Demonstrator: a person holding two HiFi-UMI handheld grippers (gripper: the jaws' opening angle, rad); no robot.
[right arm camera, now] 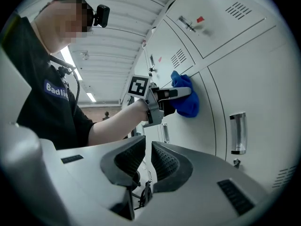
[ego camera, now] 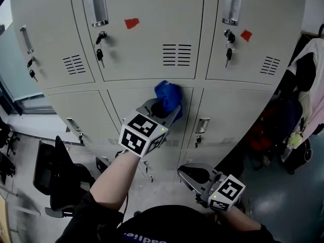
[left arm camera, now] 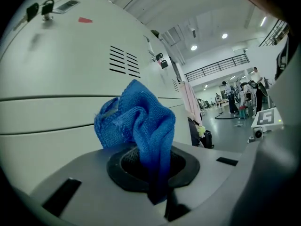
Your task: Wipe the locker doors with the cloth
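While the left gripper [ego camera: 163, 108] has its jaws closed on the blue cloth [ego camera: 169, 95], the cloth lies directly ahead of it, between the jaw tips and the lockers. It sits near the centre of the head view, on the upper right part of the lower middle door [ego camera: 132, 101], just under the seam with the upper middle door [ego camera: 152, 39]. In the right gripper view it seems to press against the metal.

The cloth is bunched into a loose ball, so it has no clear long axis. One fold goes down between the jaws and the rest swells out in front of them. The coming stroke therefore depends on pushing this ball flat to the door and sliding it along the surface. Most of this door spreads to the left of the cloth and below it in the head view.

The left gripper is clearly the nearer one. The right gripper [ego camera: 195, 175] hangs low at the lower right of the head view, well apart from the cloth. Its jaws are almost together, with only a thin slit and nothing between them.

The cloth looks soft and fuzzy, like microfibre, with a stitched edge. The doors are smooth, pale grey painted metal with slotted vents [ego camera: 177, 54]. They carry shiny recessed handles [ego camera: 96, 5], hanging keys [ego camera: 99, 53] and small red stickers [ego camera: 131, 23]. The cloth will probably catch on these raised parts.
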